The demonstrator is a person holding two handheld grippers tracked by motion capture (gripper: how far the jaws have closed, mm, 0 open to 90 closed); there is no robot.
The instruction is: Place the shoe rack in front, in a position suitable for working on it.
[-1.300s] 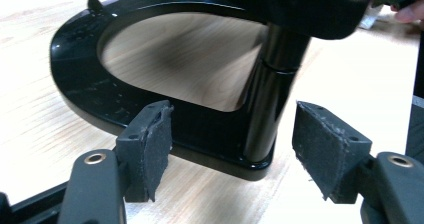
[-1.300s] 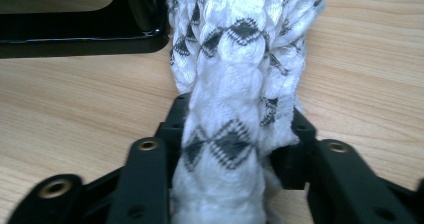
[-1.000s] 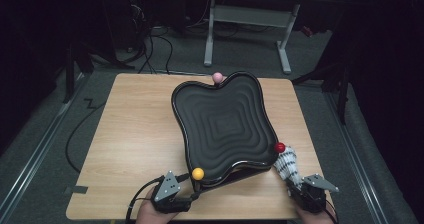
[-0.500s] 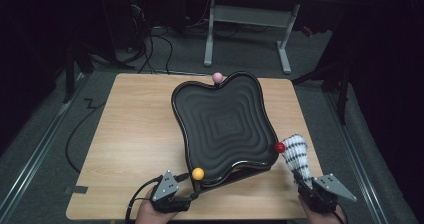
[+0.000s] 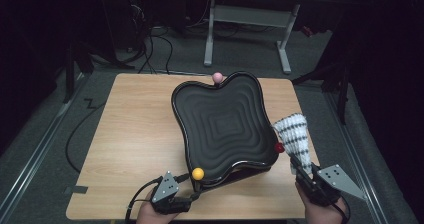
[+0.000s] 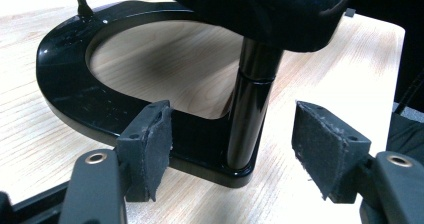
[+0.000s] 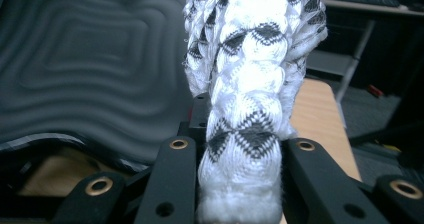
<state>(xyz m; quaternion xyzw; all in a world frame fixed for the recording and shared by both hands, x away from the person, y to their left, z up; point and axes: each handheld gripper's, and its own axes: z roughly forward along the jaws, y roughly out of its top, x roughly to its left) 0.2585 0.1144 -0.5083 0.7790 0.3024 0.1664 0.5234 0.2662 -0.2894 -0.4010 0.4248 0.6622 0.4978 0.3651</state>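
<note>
The right claw [image 5: 302,170] pinches a white-and-black woven cloth [image 5: 296,136], which stands up just ahead of it beside the black wavy tray [image 5: 225,124]. The left claw [image 6: 235,149] is spread around the tray's black post [image 6: 250,109], above the bench [image 5: 135,134]

No legible text, labels — none readable

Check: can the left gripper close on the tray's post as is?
Probably yes. The left gripper is open with the post standing between its pads, slightly ahead of them; nothing sits in the gap. A short push forward should do it.
</note>
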